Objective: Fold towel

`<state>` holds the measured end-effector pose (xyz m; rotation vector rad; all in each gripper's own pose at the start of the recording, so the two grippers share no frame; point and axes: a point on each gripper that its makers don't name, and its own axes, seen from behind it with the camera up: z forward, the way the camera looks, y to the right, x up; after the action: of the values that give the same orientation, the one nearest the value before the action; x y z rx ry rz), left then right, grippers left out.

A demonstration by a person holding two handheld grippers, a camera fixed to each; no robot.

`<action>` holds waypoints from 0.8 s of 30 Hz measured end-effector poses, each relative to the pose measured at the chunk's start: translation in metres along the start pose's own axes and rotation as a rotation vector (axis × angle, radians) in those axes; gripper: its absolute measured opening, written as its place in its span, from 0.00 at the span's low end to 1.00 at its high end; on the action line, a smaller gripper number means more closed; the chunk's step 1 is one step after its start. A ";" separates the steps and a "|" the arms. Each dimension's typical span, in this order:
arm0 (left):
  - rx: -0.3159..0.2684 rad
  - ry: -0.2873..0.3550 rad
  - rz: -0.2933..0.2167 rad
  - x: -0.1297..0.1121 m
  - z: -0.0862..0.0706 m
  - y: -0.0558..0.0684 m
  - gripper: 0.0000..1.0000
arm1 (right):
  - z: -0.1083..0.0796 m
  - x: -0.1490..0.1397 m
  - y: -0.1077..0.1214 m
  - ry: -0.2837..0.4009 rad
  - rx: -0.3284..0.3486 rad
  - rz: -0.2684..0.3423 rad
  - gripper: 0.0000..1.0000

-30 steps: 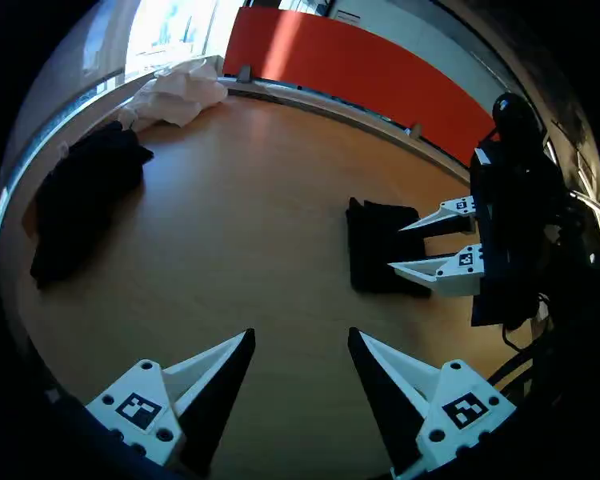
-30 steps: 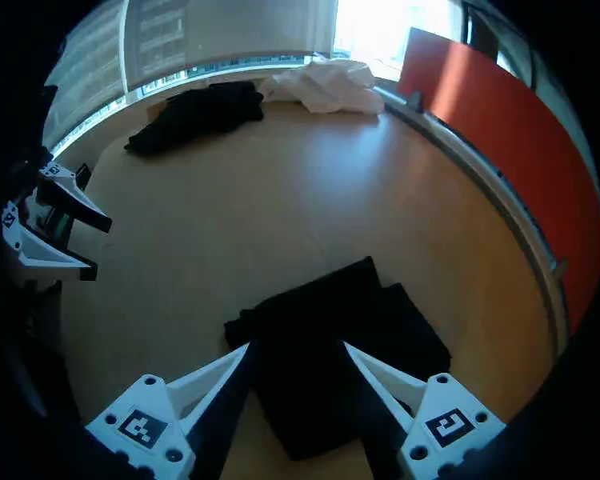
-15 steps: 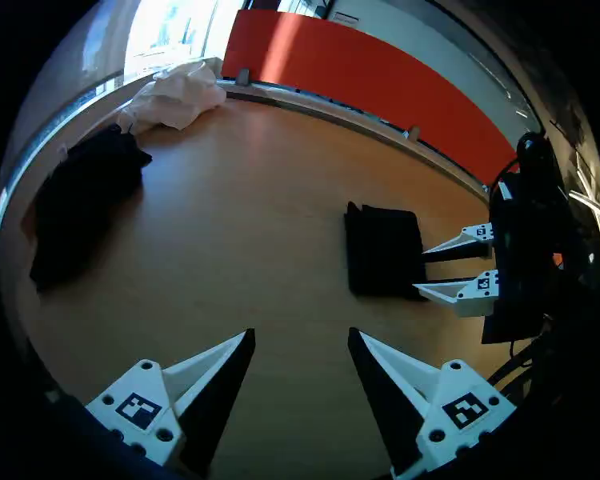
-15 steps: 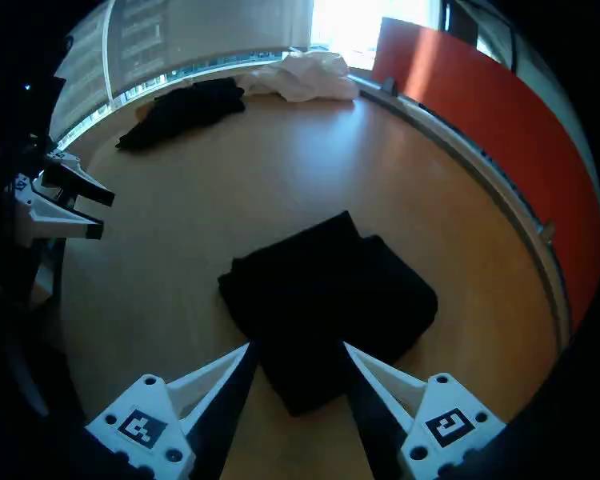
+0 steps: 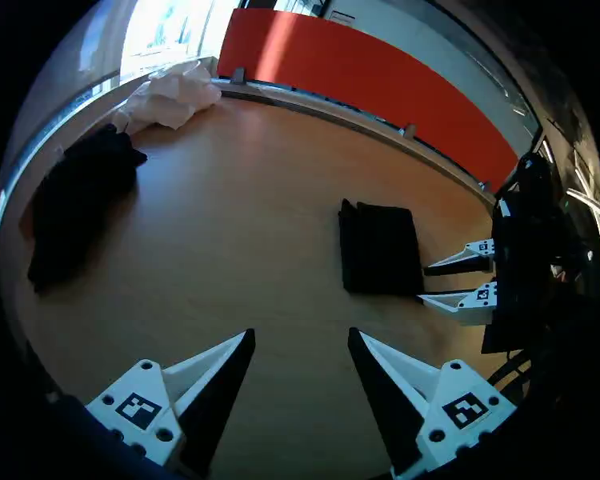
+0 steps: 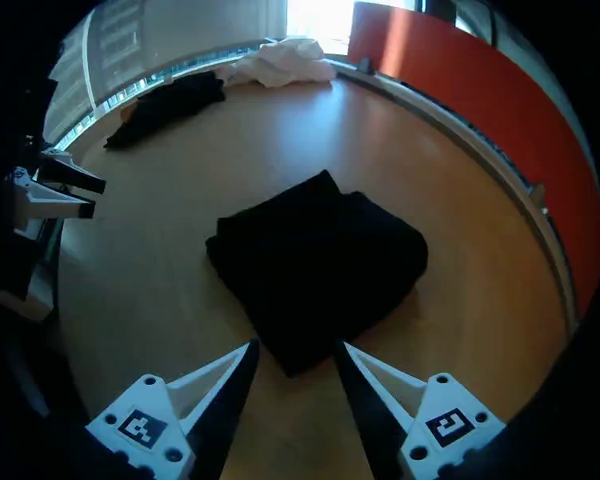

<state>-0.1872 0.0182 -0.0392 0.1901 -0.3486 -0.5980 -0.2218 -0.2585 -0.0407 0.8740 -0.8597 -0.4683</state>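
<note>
In the right gripper view, the right gripper (image 6: 295, 346), fingers apart, frames the near corner of the folded black towel (image 6: 320, 268) at frame centre. In the left gripper view, the left gripper (image 5: 300, 332), likewise parted, is over bare table (image 5: 220, 240), with the towel centre-right.

Black towel (image 6: 320, 268), folded, is laid on wooden table (image 6: 460, 264); its near corner is framed by right gripper (image 6: 296, 344), fingers parted. Dark cloth heap (image 6: 168, 104) and white cloth (image 6: 288, 62) are piled far off.

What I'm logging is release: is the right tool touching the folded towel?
Cannot tell. Right gripper view: the open right tool straddles the folded towel corner; neither gap nor contact shows plainly.
</note>
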 end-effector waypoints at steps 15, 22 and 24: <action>-0.006 0.002 0.006 0.001 0.000 0.004 0.85 | 0.006 -0.021 -0.003 -0.016 0.013 0.055 0.37; -0.007 -0.002 0.009 -0.001 0.000 0.005 0.85 | 0.006 -0.021 -0.002 -0.012 0.004 0.053 0.14; -0.008 -0.002 0.009 -0.001 0.000 0.006 0.85 | 0.006 -0.021 -0.003 -0.008 0.001 0.048 0.09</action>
<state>-0.1853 0.0234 -0.0379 0.1804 -0.3488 -0.5902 -0.2386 -0.2488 -0.0502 0.8513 -0.8867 -0.4301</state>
